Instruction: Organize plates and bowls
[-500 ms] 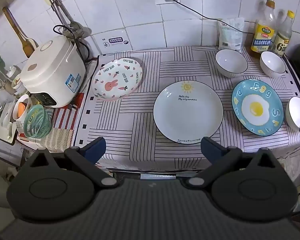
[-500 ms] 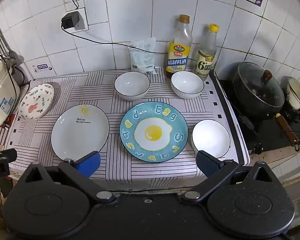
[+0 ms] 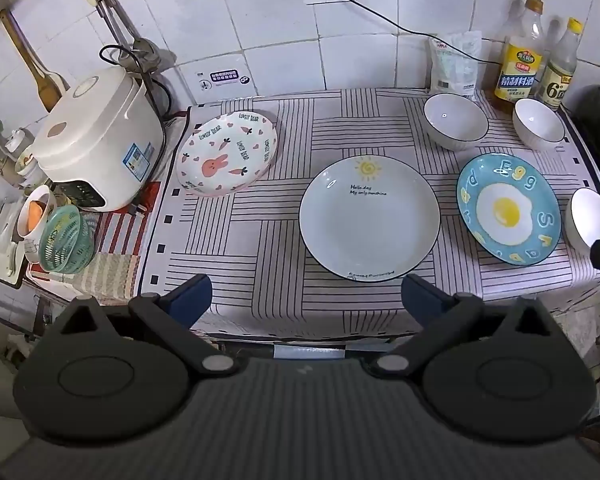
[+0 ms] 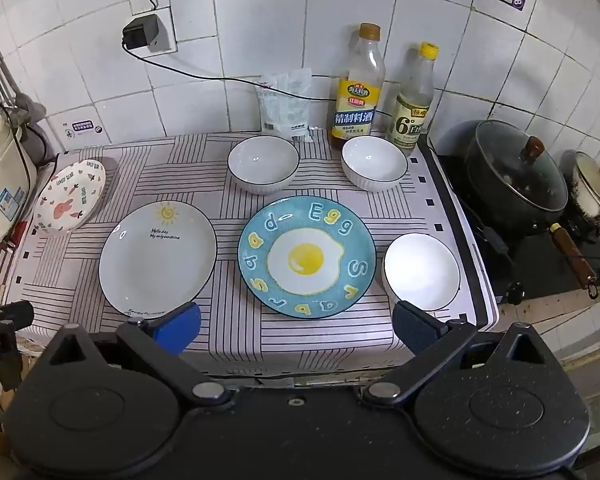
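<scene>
White-and-black striped cloth [image 4: 236,320] covers the bench [image 3: 300,336], and on it I count three plates and three bowls, none stacked, each apart from its neighbours.

Taking the egg plate [image 4: 306,256] as the dial's centre in the right wrist view: the sun plate [image 4: 156,260] lies at nine o'clock, and the rabbit plate [image 4: 70,198] sits farther out toward ten, tilted with its far edge raised near the rice cooker [image 3: 100,140]. One bowl [image 4: 263,164] stands at eleven, a second bowl [image 4: 374,162] at one, and a third bowl [image 4: 420,272] just beside the egg plate at three.

Two bottles [image 4: 358,84] stand at the wall behind the second bowl, with one plastic bag [image 4: 286,106] to their left. At about two o'clock, off the cloth, are one black pot [image 4: 516,176] with a glass lid and one smaller cream pot [image 4: 594,192]; what they hold is hard to make out through the lid.

Both tools hover at six o'clock over the near edge of the bench. The left gripper [image 3: 306,300] is spread wide with nothing between its fingers, and the right gripper [image 4: 296,326] is equally wide and empty.
</scene>
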`<move>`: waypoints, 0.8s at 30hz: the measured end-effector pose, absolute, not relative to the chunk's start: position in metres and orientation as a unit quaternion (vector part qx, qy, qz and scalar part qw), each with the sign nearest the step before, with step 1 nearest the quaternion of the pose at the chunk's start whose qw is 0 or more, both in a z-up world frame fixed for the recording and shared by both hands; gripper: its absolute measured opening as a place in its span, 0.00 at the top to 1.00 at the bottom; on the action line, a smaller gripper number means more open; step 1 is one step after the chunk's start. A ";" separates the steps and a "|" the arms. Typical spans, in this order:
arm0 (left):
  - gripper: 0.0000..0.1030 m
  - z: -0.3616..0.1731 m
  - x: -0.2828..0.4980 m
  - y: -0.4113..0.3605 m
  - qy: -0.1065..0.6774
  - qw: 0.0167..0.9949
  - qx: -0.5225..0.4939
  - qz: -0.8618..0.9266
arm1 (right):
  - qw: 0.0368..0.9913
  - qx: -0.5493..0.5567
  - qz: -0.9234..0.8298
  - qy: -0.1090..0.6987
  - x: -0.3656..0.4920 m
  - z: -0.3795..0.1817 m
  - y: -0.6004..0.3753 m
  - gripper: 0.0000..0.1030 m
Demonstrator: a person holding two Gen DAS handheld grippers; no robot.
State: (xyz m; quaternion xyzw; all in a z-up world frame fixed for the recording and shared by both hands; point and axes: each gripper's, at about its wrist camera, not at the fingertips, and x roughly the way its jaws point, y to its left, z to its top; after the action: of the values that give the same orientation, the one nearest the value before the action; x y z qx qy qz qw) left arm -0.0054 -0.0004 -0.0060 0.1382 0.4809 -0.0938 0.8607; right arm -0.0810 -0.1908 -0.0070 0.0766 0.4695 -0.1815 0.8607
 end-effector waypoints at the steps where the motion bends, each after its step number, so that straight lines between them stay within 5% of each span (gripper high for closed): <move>1: 0.01 -0.006 -0.006 -0.001 0.480 0.861 0.138 -0.095 | 0.861 0.076 -0.180 0.470 -0.081 -0.007 -0.191 0.00; 24: 0.01 -0.002 -0.012 0.000 0.481 0.860 0.134 -0.107 | 0.861 0.078 -0.192 0.465 -0.081 -0.017 -0.194 0.00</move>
State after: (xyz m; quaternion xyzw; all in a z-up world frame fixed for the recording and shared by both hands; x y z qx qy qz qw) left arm -0.0119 -0.0001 -0.0023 0.1335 0.4809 -0.1071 0.8599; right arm -0.0808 -0.1945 -0.0166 0.0784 0.4653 -0.1916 0.8606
